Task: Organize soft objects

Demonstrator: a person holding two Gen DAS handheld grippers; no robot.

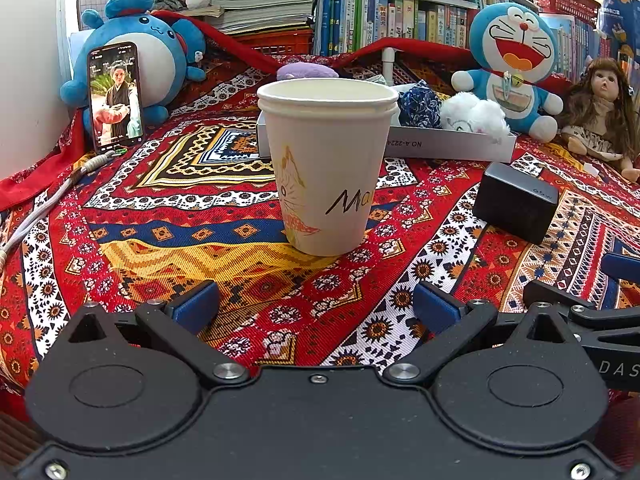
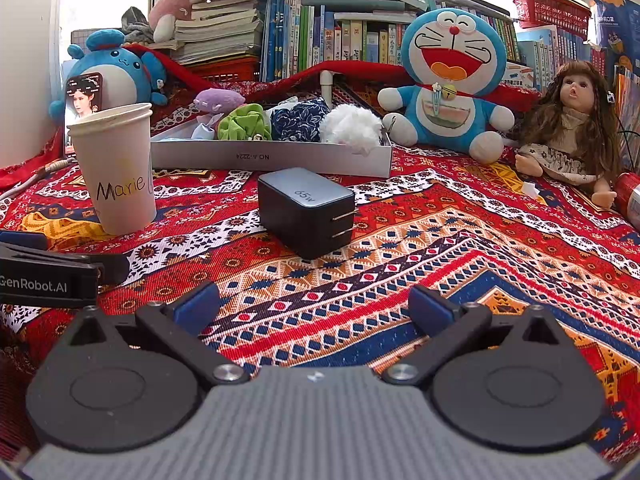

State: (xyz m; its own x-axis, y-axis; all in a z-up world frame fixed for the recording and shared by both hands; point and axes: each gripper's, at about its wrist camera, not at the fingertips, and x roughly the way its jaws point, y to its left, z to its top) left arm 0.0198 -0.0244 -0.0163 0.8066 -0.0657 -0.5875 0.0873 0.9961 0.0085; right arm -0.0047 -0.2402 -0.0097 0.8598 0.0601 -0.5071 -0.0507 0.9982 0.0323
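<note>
A shallow white box [image 2: 272,158] at the back holds several soft things: a purple plush [image 2: 218,100], a green scrunchie [image 2: 242,122], a blue patterned cloth [image 2: 298,120] and a white fluffy ball [image 2: 352,124]. The box also shows in the left wrist view [image 1: 448,146], behind the cup. My left gripper [image 1: 316,306] is open and empty, low over the patterned cloth, in front of a paper cup [image 1: 326,168]. My right gripper [image 2: 314,306] is open and empty, in front of a black charger [image 2: 306,210].
A Doraemon plush [image 2: 450,80], a doll [image 2: 572,120] and a blue plush [image 2: 108,66] with a phone [image 1: 116,96] leaning on it line the back. Bookshelves stand behind. The paper cup [image 2: 114,168] stands left of the charger [image 1: 516,202]. A cable [image 1: 40,204] lies at the left.
</note>
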